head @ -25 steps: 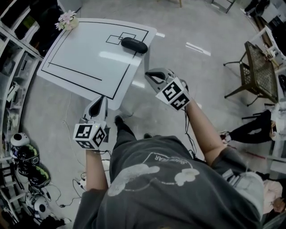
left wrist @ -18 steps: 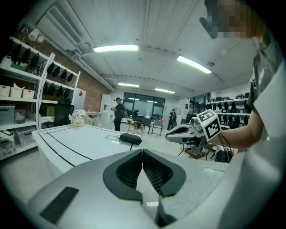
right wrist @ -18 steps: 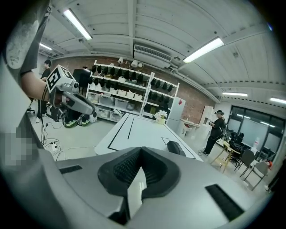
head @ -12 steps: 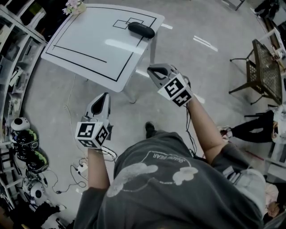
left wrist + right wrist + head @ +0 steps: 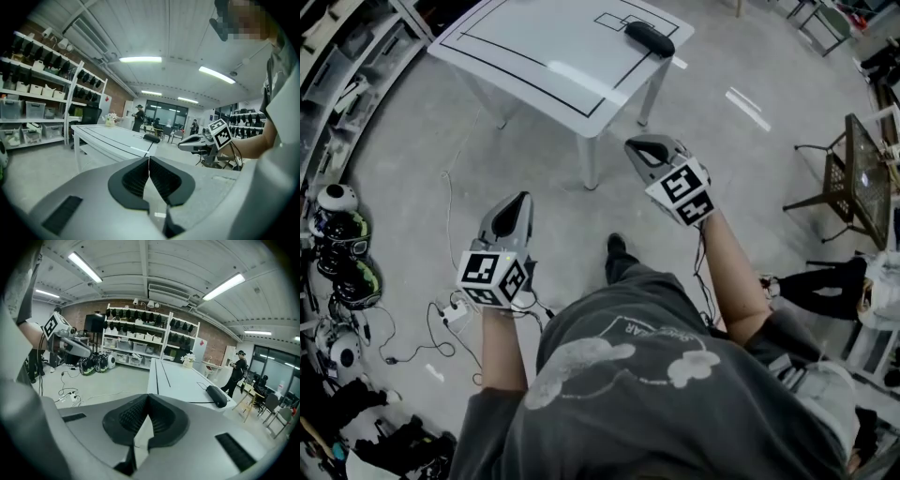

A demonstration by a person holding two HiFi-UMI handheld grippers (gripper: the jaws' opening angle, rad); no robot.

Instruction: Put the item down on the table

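Observation:
A black oblong case (image 5: 650, 38) lies near the far right edge of the white table (image 5: 553, 37), inside a small box of black lines. It also shows as the dark case (image 5: 151, 138) in the left gripper view and the case (image 5: 217, 396) in the right gripper view. Both grippers hang over the floor, well short of the table. My left gripper (image 5: 523, 198) is shut with nothing between its pads, as the left gripper (image 5: 148, 160) shows. My right gripper (image 5: 631, 146) is likewise shut and holds nothing, seen as the right gripper (image 5: 148, 397).
Helmets (image 5: 342, 253) and cables (image 5: 441, 314) lie on the floor at the left, beside shelving. A metal mesh chair (image 5: 853, 173) stands at the right. A small flower pot (image 5: 188, 359) sits on the table's far corner. A person (image 5: 236, 366) stands beyond the table.
The table and case have slid up and away in the head view as the person backed off. Both grippers stay shut and now hang over bare floor.

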